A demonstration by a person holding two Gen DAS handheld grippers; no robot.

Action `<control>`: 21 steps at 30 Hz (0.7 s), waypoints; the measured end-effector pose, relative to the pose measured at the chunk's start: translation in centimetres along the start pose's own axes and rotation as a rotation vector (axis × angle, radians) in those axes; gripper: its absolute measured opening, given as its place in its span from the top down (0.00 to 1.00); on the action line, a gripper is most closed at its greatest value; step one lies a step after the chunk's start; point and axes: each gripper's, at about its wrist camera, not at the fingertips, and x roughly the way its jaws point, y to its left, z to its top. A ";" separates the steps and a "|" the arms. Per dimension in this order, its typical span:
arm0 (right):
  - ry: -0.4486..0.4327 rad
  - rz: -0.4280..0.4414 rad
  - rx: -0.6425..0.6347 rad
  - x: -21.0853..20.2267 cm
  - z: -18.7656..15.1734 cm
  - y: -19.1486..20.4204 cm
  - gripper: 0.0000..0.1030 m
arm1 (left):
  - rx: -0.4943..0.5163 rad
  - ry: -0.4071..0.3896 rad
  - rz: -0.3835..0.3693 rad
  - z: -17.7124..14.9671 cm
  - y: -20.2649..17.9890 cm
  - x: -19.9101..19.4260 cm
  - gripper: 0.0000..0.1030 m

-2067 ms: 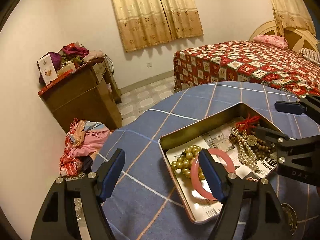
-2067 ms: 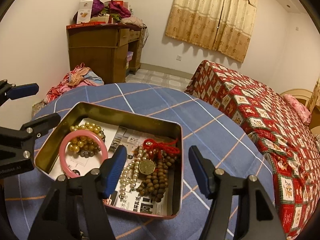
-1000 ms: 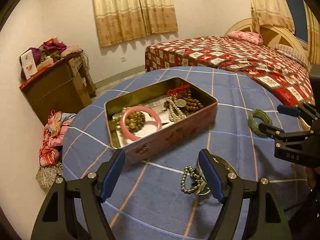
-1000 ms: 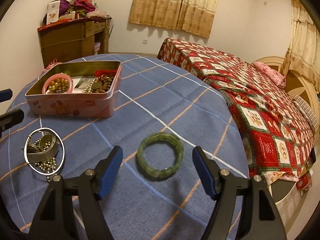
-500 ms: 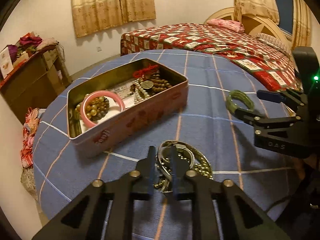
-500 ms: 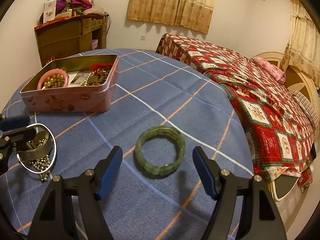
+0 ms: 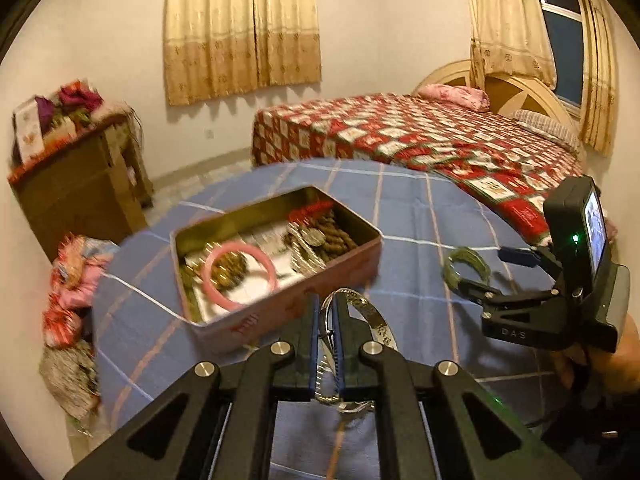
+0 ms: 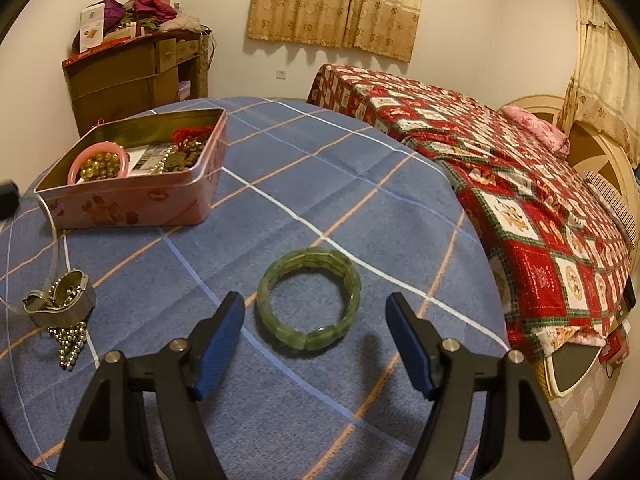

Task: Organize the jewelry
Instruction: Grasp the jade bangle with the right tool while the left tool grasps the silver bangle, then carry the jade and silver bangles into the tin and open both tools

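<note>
Left wrist view: the left claw (image 7: 326,312) is clenched on a thin silver bangle (image 7: 370,316), held edge-on just before the pink tin (image 7: 280,300).

Right wrist view: the right claw (image 8: 316,336) stands released around a green bracelet (image 8: 308,298) lying flat on the counter (image 8: 320,184), with a beaded pile (image 8: 64,304) at left.

Left claw pinching a silver bangle

The left claw (image 7: 326,322) grips a thin silver bangle (image 7: 370,316) (its pads closed on the rim) just before the pink tin (image 7: 280,268) on the blue checked table (image 7: 408,216).
</note>
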 end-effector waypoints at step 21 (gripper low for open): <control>0.043 0.095 0.025 1.2 -0.5 -0.5 0.84 | -0.084 0.027 0.094 -1.3 4.6 1.3 0.95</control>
